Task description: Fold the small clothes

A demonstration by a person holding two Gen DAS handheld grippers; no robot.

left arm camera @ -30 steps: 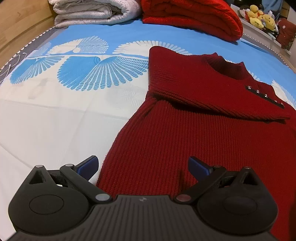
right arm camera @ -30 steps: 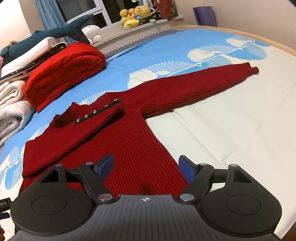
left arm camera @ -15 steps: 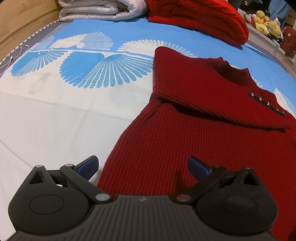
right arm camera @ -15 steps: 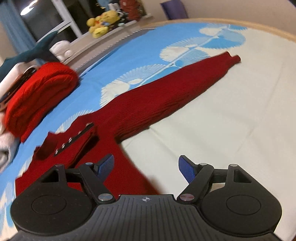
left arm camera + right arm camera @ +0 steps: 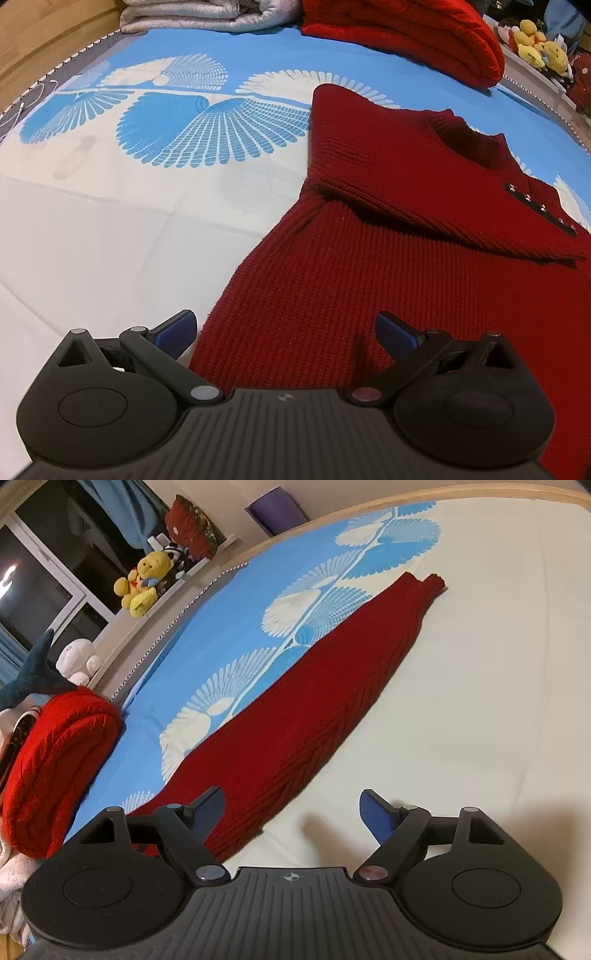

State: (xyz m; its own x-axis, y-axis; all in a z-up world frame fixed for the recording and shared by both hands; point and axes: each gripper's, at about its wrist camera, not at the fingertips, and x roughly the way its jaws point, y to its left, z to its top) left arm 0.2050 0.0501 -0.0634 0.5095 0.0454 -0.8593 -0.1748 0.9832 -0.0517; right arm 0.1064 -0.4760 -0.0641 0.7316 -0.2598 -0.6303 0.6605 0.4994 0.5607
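A dark red knit sweater lies flat on the bed, one sleeve folded across its chest, small studs near the collar. My left gripper hangs open over the sweater's lower left edge, nothing between its blue pads. In the right wrist view the other sleeve stretches out straight toward the far cuff. My right gripper hovers over the base of that sleeve. Its jaws are opening, with only the sleeve's edge and bare sheet below them and nothing gripped.
The bed sheet is white and blue with fan patterns. A folded bright red knit and a grey folded blanket lie at the head. Plush toys sit on a window ledge. The bed's wooden rim curves round the far edge.
My right gripper swung right along the sweater, from over its body to the outstretched sleeve, and rolled so the scene tilts. The left gripper barely moved.
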